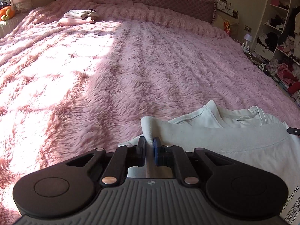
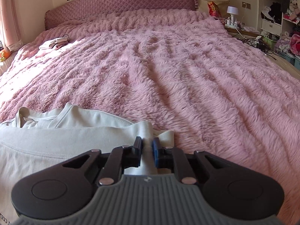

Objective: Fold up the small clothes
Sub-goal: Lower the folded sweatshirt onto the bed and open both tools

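Left wrist view: the left gripper [image 1: 149,146] has its fingers [image 1: 141,150] pressed on a bunched corner of the pale grey sweatshirt [image 1: 234,142], which stands up as a small peak between the pads.
Right wrist view: the right gripper [image 2: 147,148] pinches the opposite corner of the same sweatshirt [image 2: 56,140] in the same way; its fingers [image 2: 155,150] are almost together, with only cloth between them.
Place of the garment: it lies at the near edge of the bed, on the fluffy pink blanket [image 1: 150,65], stretched between the two grippers; its collar [image 1: 253,114] points toward the headboard [image 2: 121,1].
Step, as I judge: the fold is only beginning, both corners are taken and nothing is yet turned over.
Risk one: each grip holds only a thin fold of cloth, so a quick pull can draw the corner out of the fingers.
Risk two: the long pile of the blanket can drag on the cloth, so the lower layer can wrinkle or stay behind when the edge is carried forward.
Risk three: if one hand goes further than the other, the folded edge becomes oblique and the collar side bunches.
Far corner: the folded pile of pink and white clothes [image 1: 78,16] is well apart, no danger there.
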`<state>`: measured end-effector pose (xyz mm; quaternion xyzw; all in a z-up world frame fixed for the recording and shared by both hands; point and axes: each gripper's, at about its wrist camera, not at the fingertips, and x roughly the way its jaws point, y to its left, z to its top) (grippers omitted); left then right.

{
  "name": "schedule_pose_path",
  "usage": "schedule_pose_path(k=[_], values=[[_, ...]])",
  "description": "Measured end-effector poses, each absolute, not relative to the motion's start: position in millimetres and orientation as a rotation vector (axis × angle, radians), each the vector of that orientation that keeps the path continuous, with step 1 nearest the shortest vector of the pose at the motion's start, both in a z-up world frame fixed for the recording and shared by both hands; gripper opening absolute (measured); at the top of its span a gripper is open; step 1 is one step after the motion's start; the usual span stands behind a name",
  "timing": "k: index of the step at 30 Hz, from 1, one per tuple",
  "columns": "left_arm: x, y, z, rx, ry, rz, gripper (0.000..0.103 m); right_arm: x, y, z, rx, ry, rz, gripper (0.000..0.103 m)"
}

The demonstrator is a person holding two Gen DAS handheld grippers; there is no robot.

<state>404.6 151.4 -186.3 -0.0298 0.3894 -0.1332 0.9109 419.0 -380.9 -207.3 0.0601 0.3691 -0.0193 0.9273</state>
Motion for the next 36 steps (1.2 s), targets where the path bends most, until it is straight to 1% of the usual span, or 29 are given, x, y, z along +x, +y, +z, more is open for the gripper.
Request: schedule_pose_path(k=[1, 3, 5, 7, 8, 9, 11, 13, 17, 20, 25, 29, 31, 32, 33, 35, 36], values=[[405.2, 148.6, -189.7, -0.034, 0.816, -0.260, 0.019, 419.5, -380.2, -208.6, 0.118, 0.759, -0.051, 0.014], [402.4, 147.6, -185.2, -0.028, 0.811, -0.250, 0.022, 414.3, -380.4, -203.5, 0.105, 0.745, -0.064, 0.035], [393.3, 152.6, -173.8, -0.034, 0.792, -0.268, 0.034, 401.8, -384.7, -191.8, 0.111, 0.715, -0.055, 0.037], [374.8, 160.6, -160.6, -0.024, 0.762, -0.280, 0.039, 375.0, -397.8, -176.1, 0.177, 0.691, 0.001, 0.041], [364.3, 165.5, -156.1, -0.033, 0.752, -0.294, 0.043, 362.8, -402.4, -171.3, 0.201, 0.683, 0.018, 0.045], [345.1, 173.7, -149.6, -0.060, 0.733, -0.320, 0.045, 339.4, -409.4, -164.2, 0.233, 0.675, 0.049, 0.050], [307.9, 191.4, -144.7, -0.121, 0.710, -0.362, 0.054, 304.6, -418.6, -160.1, 0.264, 0.677, 0.082, 0.053], [271.2, 207.4, -146.8, -0.151, 0.695, -0.354, 0.055, 261.9, -427.5, -163.3, 0.303, 0.719, 0.127, 0.054], [212.1, 237.5, -165.8, -0.281, 0.734, -0.388, 0.055, 213.9, -427.5, -180.0, 0.296, 0.804, 0.159, 0.055], [190.8, 246.8, -176.6, -0.336, 0.752, -0.403, 0.055, 199.1, -424.9, -190.2, 0.298, 0.816, 0.144, 0.059], [193.2, 239.4, -184.8, -0.299, 0.813, -0.401, 0.055, 202.1, -417.3, -196.6, 0.306, 0.833, 0.150, 0.059], [204.0, 227.4, -187.7, -0.278, 0.815, -0.419, 0.055, 210.8, -409.5, -195.6, 0.303, 0.846, 0.151, 0.058], [204.2, 219.8, -191.9, -0.269, 0.819, -0.431, 0.055, 215.8, -405.9, -195.2, 0.305, 0.863, 0.156, 0.050], [206.2, 215.7, -193.0, -0.263, 0.827, -0.430, 0.055, 216.5, -404.7, -195.3, 0.306, 0.869, 0.158, 0.043], [209.3, 210.6, -194.7, -0.253, 0.843, -0.427, 0.052, 218.1, -403.5, -195.1, 0.310, 0.877, 0.160, 0.039], [206.7, 201.9, -196.7, -0.208, 0.853, -0.422, 0.040, 218.8, -401.5, -193.6, 0.303, 0.880, 0.148, 0.036], [205.5, 197.9, -196.2, -0.181, 0.848, -0.424, 0.037, 219.2, -399.9, -192.5, 0.289, 0.883, 0.139, 0.027]])
